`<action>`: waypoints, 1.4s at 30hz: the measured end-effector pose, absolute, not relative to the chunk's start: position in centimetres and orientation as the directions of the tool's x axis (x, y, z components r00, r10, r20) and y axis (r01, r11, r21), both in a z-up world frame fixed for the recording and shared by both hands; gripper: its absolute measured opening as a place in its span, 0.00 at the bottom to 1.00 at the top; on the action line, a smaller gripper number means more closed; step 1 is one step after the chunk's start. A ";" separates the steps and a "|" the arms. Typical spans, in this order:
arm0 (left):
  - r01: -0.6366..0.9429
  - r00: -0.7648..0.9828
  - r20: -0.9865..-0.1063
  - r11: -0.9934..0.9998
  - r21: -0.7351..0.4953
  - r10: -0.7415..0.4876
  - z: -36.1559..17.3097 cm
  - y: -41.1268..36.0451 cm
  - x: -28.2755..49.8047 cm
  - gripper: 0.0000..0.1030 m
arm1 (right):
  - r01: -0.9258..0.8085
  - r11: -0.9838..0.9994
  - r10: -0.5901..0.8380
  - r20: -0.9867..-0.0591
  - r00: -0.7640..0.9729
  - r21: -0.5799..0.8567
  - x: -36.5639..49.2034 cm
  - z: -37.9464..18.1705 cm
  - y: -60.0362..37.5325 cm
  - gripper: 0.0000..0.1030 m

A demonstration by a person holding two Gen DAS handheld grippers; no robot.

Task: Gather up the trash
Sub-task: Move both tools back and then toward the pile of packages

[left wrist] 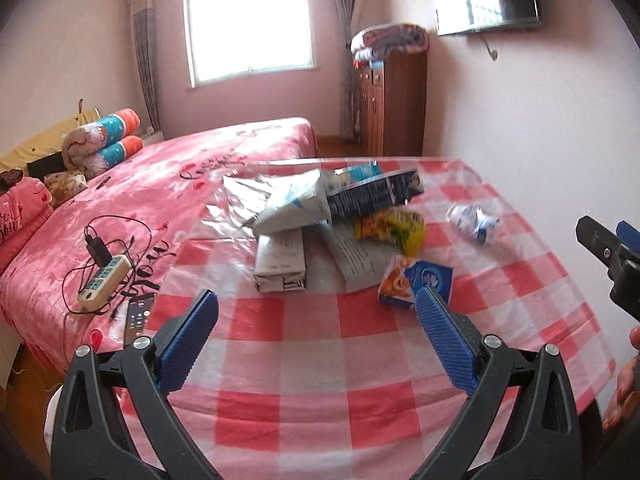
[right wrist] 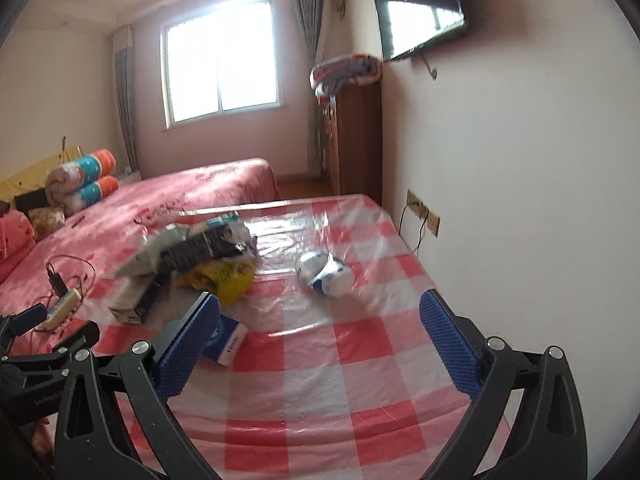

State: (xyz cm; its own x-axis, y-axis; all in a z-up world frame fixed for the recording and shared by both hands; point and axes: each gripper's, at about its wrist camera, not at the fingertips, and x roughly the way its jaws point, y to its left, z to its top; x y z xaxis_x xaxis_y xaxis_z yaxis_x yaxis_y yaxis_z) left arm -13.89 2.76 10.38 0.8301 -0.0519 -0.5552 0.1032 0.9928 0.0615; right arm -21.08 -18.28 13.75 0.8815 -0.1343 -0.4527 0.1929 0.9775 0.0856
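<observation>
A pile of trash lies on the red-and-white checked table [left wrist: 304, 360]: a dark blue carton [left wrist: 376, 196], a white carton [left wrist: 280, 260], a grey paper bag [left wrist: 292, 208], a yellow wrapper [left wrist: 396, 224], a leaflet [left wrist: 356, 256] and a small blue-and-orange box [left wrist: 416, 280]. A crumpled white-and-blue wrapper [left wrist: 474, 222] lies apart to the right; it also shows in the right wrist view [right wrist: 324, 274]. My left gripper [left wrist: 318, 300] is open and empty, short of the pile. My right gripper [right wrist: 320, 304] is open and empty, short of the crumpled wrapper. The pile [right wrist: 192, 252] is blurred there.
A pink bed [left wrist: 120, 208] stands left of the table, with a power strip and cables [left wrist: 104, 280], a phone [left wrist: 138, 316] and rolled quilts [left wrist: 104, 140]. A wooden cabinet [left wrist: 392, 104] stands at the far wall. A white wall [right wrist: 520, 200] with sockets [right wrist: 424, 212] borders the table's right side.
</observation>
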 end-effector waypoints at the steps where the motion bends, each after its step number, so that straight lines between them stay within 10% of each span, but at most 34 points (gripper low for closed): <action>1: 0.104 0.836 -0.546 0.993 0.058 -0.056 10.8 3.1 -14.5 0.96 | 0.195 0.977 -0.139 -0.441 0.887 0.084 -21.6 14.2 -18.2 0.96; 28: 0.068 0.890 -0.446 0.995 -0.071 -0.093 12.4 8.0 -18.5 0.96 | 0.143 0.988 -0.152 -0.362 0.920 -0.052 -24.4 14.2 -13.4 0.96; 42: 0.019 0.805 -0.588 0.994 -0.111 -0.082 8.1 11.4 -14.5 0.96 | -0.029 0.999 0.038 -0.486 0.873 0.025 -20.3 8.4 -12.2 0.96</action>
State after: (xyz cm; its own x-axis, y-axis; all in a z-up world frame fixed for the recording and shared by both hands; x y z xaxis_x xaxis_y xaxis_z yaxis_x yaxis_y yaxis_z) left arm -14.48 11.37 8.07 0.8048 -0.0816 -0.5879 0.0194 0.9936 -0.1113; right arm -20.32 -12.25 8.40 0.8734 0.0376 -0.4855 -0.0290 0.9993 0.0252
